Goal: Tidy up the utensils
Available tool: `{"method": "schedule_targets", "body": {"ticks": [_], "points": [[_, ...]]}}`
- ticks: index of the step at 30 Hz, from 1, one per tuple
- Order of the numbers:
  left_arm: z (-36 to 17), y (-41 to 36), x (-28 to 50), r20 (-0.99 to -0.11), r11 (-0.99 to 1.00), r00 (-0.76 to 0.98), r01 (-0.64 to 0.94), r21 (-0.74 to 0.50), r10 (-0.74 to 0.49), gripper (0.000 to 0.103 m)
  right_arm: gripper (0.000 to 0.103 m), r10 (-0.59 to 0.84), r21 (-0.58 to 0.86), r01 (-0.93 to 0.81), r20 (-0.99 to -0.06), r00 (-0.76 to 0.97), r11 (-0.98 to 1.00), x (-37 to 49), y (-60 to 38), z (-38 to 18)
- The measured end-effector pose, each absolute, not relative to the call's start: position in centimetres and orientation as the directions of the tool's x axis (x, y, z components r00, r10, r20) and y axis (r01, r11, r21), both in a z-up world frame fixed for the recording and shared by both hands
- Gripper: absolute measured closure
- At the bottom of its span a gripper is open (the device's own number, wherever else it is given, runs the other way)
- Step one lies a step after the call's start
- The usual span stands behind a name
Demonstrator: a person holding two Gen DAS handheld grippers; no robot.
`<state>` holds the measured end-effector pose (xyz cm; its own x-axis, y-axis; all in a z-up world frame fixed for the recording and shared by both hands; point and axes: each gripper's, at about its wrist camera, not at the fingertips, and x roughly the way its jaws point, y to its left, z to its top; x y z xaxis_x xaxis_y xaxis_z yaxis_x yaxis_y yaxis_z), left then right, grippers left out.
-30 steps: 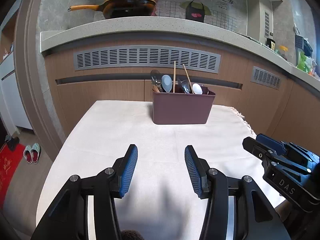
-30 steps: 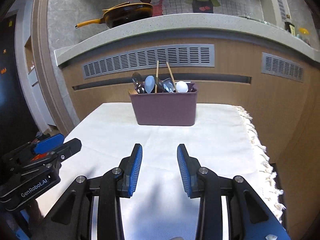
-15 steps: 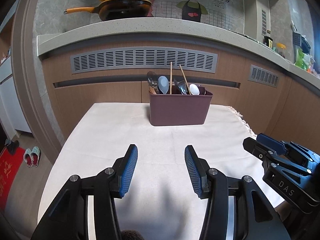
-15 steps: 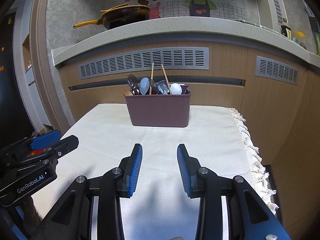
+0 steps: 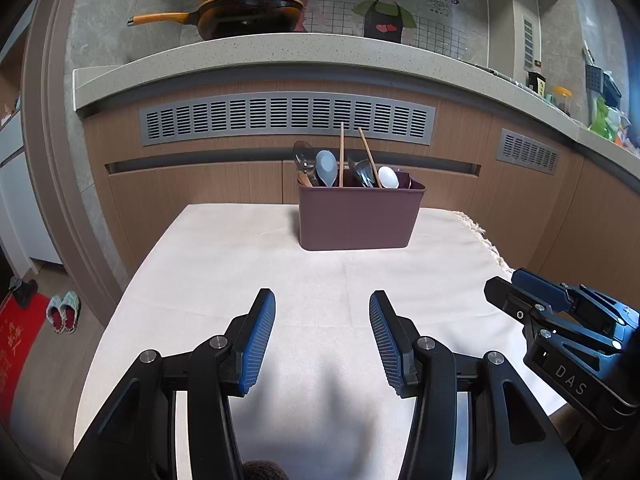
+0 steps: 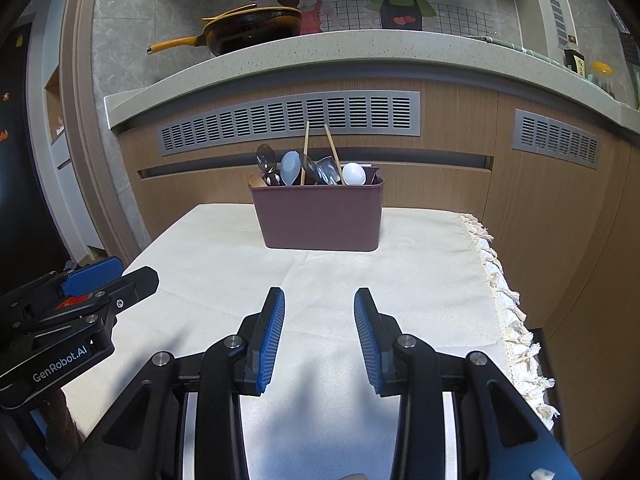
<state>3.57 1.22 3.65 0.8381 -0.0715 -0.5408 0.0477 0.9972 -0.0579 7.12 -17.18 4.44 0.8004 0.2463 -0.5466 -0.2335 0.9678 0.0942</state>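
Observation:
A maroon utensil holder (image 5: pixel 358 218) stands at the far end of the cloth-covered table (image 5: pixel 224 264); it also shows in the right wrist view (image 6: pixel 320 218). Spoons (image 5: pixel 326 162) and two wooden chopsticks (image 5: pixel 341 156) stick up out of it. My left gripper (image 5: pixel 322 308) is open and empty over the near part of the table, well short of the holder. My right gripper (image 6: pixel 319 304) is open and empty too, beside the left one. Each gripper shows at the edge of the other's view.
The cream cloth has a fringed right edge (image 6: pixel 504 292). Behind the table is a wooden cabinet front with vents (image 5: pixel 286 118) under a stone counter holding a frying pan (image 5: pixel 244 14). Slippers (image 5: pixel 62 312) lie on the floor to the left.
Both grippers have drawn back and risen slightly, so the holder sits a little lower and farther in view. Both stay open and empty.

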Motion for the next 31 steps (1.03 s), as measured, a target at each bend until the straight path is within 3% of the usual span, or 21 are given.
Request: {"method": "schedule_targets", "body": {"ticks": [31], "points": [[2.84,0.45,4.45,-0.56,0.998,0.826,0.053,-0.033,-0.063,0.053,0.069,0.224,0.093,-0.208,-0.558,0.799,0.974,7.58,-17.84,3.93]]}}
